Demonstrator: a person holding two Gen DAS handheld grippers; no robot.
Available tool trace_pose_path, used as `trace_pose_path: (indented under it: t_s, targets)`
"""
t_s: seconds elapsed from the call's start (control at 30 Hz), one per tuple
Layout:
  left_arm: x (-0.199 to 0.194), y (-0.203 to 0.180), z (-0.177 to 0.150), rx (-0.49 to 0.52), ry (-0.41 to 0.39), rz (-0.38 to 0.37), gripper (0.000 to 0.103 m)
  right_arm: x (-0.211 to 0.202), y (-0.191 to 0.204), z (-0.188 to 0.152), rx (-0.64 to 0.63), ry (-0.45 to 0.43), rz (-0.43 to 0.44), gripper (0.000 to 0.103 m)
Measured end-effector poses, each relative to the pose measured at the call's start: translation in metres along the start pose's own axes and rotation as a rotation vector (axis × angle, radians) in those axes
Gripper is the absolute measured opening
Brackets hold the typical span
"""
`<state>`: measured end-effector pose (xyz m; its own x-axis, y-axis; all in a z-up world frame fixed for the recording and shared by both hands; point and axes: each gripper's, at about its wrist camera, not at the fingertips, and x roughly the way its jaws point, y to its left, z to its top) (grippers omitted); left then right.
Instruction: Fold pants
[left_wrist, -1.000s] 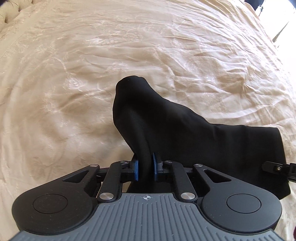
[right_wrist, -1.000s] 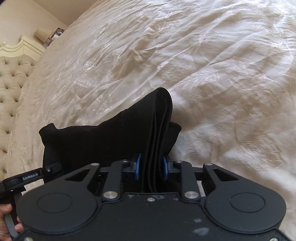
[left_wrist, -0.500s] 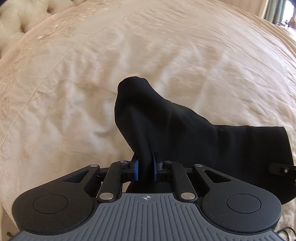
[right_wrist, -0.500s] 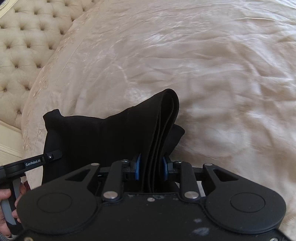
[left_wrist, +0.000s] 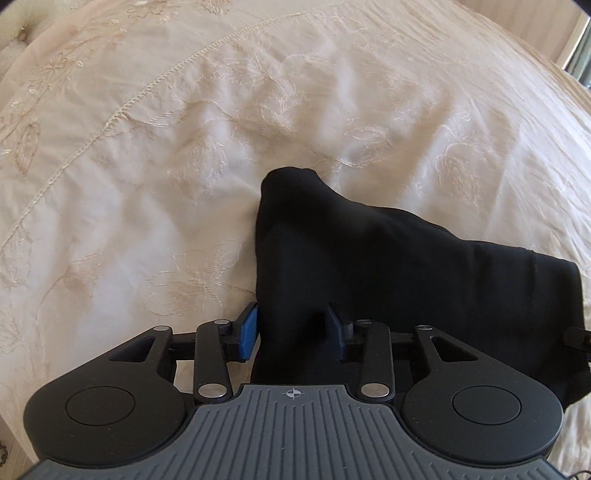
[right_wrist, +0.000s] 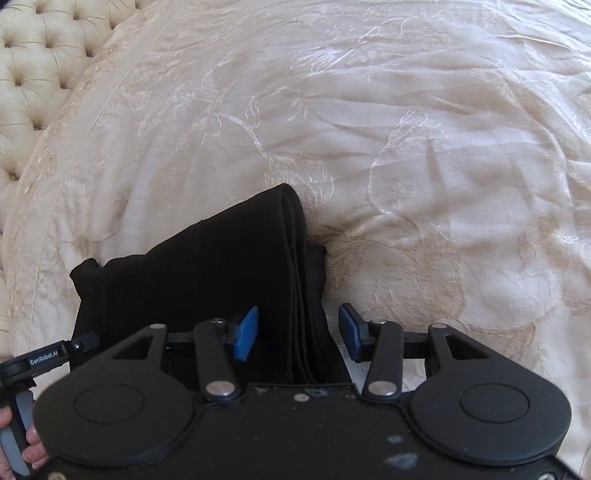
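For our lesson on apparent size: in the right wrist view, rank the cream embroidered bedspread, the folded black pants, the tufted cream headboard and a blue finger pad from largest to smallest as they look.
1. Cream embroidered bedspread
2. Folded black pants
3. Tufted cream headboard, cropped by the frame
4. Blue finger pad, small even though nearest the camera

Both grippers' jaws are opening off the folded pants (left_wrist: 369, 266), seemingly now on the bedspread (left_wrist: 184, 147)

Cream embroidered bedspread (left_wrist: 155, 155) carries folded black pants (left_wrist: 388, 266)
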<state>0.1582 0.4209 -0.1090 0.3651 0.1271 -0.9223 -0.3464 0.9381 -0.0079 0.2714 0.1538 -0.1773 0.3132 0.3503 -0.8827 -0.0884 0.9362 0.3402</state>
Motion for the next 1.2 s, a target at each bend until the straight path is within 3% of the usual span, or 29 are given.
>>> trace_pose_path:
  t_s: [0.2,0.4,0.5,0.7,0.93,1.2]
  targets:
    - [-0.034,-0.001,-0.021,0.020,-0.030,0.058,0.038,-0.047,0.015,-0.013,-0.088,-0.099,-0.074,0.051]
    - [-0.068,-0.019,-0.048,0.008,-0.002,0.071,0.038,-0.084,0.036,-0.049,-0.211,-0.144,-0.103,0.053]
    - [-0.082,-0.029,-0.058,-0.022,0.010,0.057,0.038,-0.096,0.042,-0.066,-0.238,-0.153,-0.095,0.053]
    - [-0.119,-0.054,-0.079,0.005,-0.059,0.087,0.038,-0.133,0.048,-0.103,-0.272,-0.183,-0.070,0.054]
    - [-0.158,-0.070,-0.101,-0.016,-0.086,0.013,0.039,-0.176,0.047,-0.135,-0.298,-0.235,-0.025,0.054]
    - [-0.190,-0.090,-0.128,0.050,-0.155,0.067,0.042,-0.202,0.048,-0.161,-0.336,-0.275,-0.004,0.054]
